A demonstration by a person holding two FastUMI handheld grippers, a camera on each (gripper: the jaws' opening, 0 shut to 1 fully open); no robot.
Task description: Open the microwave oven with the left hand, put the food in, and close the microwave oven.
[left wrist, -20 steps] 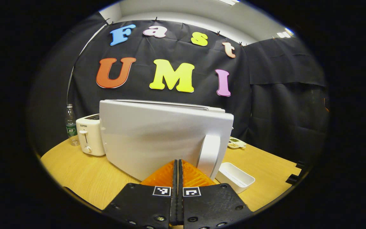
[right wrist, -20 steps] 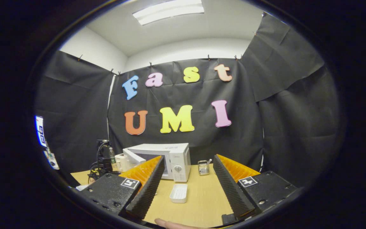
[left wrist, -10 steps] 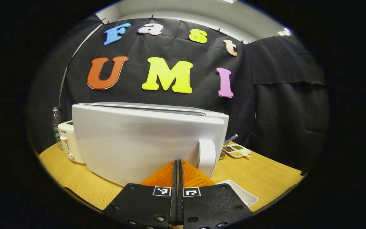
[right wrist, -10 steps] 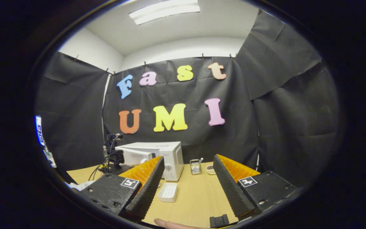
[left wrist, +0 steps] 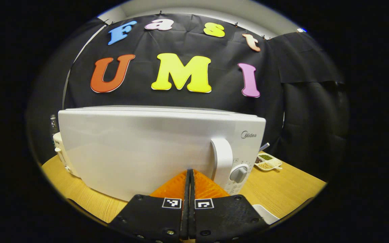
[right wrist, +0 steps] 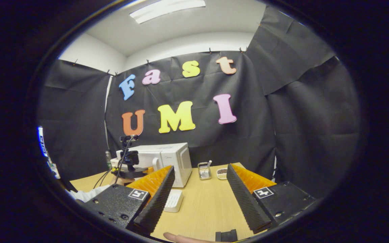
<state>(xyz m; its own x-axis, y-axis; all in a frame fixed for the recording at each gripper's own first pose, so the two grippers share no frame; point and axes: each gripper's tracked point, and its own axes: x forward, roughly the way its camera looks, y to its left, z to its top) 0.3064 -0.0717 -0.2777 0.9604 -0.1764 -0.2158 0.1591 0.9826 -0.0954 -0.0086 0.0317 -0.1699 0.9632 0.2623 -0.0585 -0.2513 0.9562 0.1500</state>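
Wood-grain table (right wrist: pixel 208 209) under white microwave (left wrist: pixel 140 145), black cloth behind.

The microwave (left wrist: pixel 154 148) is showing white with a grey knob (left wrist: pixel 239 174); the table (right wrist: pixel 201 209) is showing light wood grain; the fingers (right wrist: pixel 248 182) are showing ridged orange.

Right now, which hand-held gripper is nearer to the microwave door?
Left. The left hand-held gripper sits closed right at the microwave door, beside its handle. The right hand-held gripper hangs open, well back over the table.
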